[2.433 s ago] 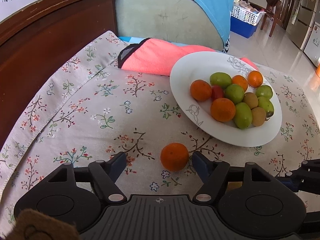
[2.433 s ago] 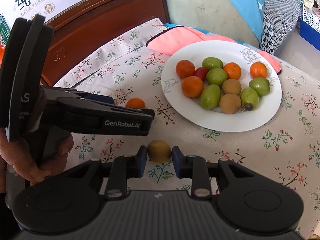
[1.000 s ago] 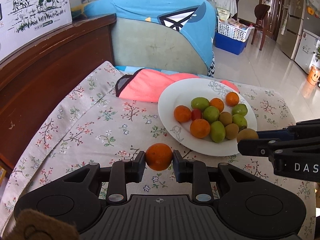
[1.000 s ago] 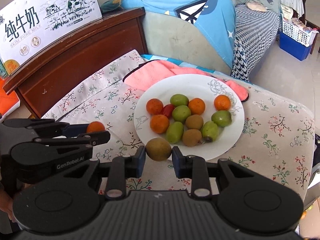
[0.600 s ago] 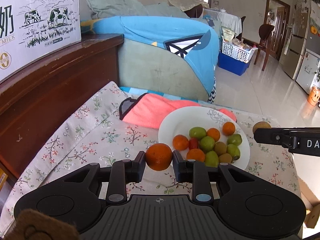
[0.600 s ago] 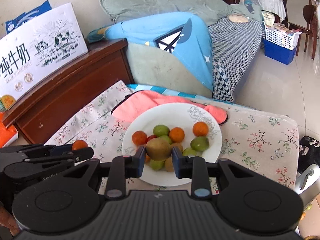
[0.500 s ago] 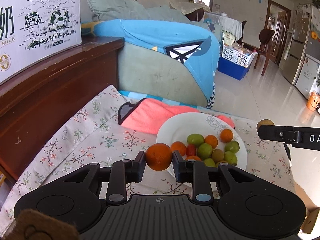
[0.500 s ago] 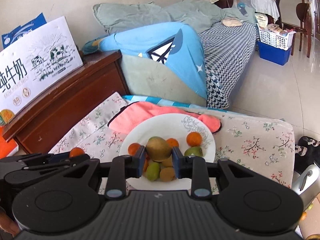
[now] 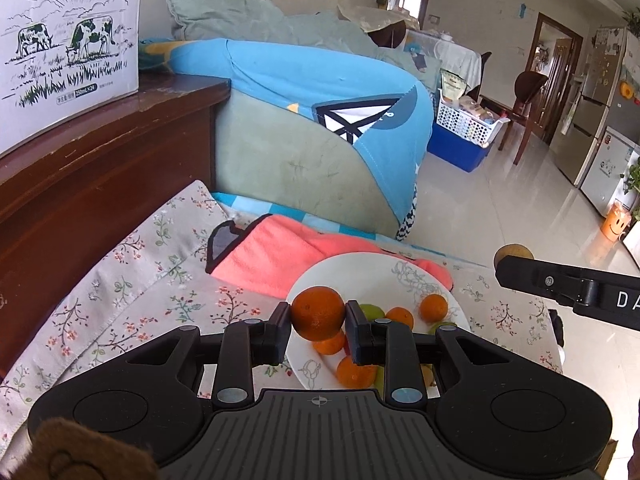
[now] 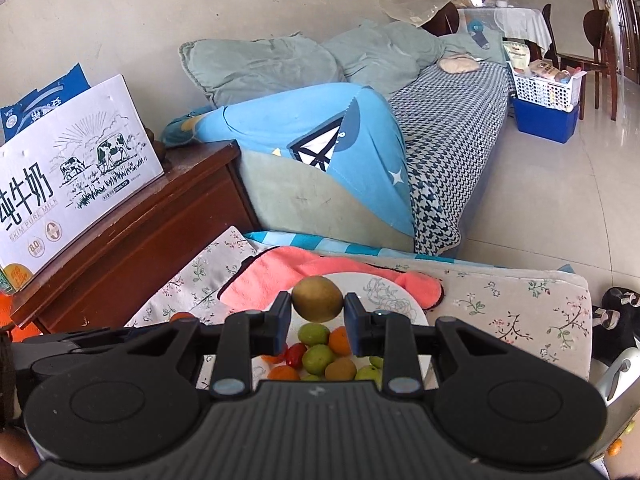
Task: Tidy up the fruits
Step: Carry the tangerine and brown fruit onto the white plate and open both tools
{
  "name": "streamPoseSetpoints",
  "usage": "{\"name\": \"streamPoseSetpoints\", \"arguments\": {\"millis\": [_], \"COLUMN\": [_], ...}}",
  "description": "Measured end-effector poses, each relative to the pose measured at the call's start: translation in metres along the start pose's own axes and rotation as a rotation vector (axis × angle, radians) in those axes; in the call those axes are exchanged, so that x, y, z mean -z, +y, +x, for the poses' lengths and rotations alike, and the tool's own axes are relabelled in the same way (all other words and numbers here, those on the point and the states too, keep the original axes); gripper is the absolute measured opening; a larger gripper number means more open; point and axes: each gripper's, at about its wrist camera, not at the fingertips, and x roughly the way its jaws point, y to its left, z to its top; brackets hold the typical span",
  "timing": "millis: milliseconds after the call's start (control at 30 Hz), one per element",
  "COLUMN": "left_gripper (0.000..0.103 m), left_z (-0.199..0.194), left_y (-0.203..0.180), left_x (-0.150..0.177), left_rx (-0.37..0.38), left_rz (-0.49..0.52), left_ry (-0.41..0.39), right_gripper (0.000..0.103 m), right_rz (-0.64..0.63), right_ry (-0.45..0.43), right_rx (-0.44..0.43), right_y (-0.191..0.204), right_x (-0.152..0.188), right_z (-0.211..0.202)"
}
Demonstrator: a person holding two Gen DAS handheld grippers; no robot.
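Left gripper (image 9: 318, 319): tilted downward above the plate (image 9: 404, 276), jaws clamped on a round orange (image 9: 317, 312). Right gripper (image 10: 317, 314): likewise tilted over the plate, jaws clamped on a brownish-green kiwi (image 10: 317, 298). Red fruit (image 10: 295, 354) among the plated green and orange pieces is shown in the right view only.
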Motion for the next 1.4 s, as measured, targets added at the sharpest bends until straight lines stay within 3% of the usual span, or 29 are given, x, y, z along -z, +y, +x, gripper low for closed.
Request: {"name": "streamPoseSetpoints", "arguments": {"millis": [233, 633, 1000, 1267, 1400], "left_gripper": [0.026, 0.026, 0.026, 0.027, 0.033], "left_z": [0.016, 0.057, 0.091, 0.102, 0.099], "left_y": [0.003, 0.004, 0.001, -0.005, -0.009], "left_x": [-0.007, -0.013, -0.010, -0.007, -0.008], "left_rx": [-0.016, 0.014, 0.018, 0.003, 0.000], "left_rz": [-0.011, -0.008, 0.004, 0.029, 0.048], "left_ry": [0.005, 0.055, 0.103, 0.109, 0.101], "right_gripper": [0.028, 0.029, 0.028, 0.028, 0.032], "right_rz": [0.039, 0.113, 0.096, 0.091, 0.104], "right_ry": [-0.015, 0.044, 0.091, 0.112, 0.111], "right_rx": [-0.014, 0.003, 0.031, 0.063, 0.066], "right_y": [-0.006, -0.023, -0.024, -0.027, -0.028], "right_x": [-0.005, 0.001, 0.010, 0.016, 0.016], "right_z": [0.014, 0.056, 0.093, 0.116, 0.121]}}
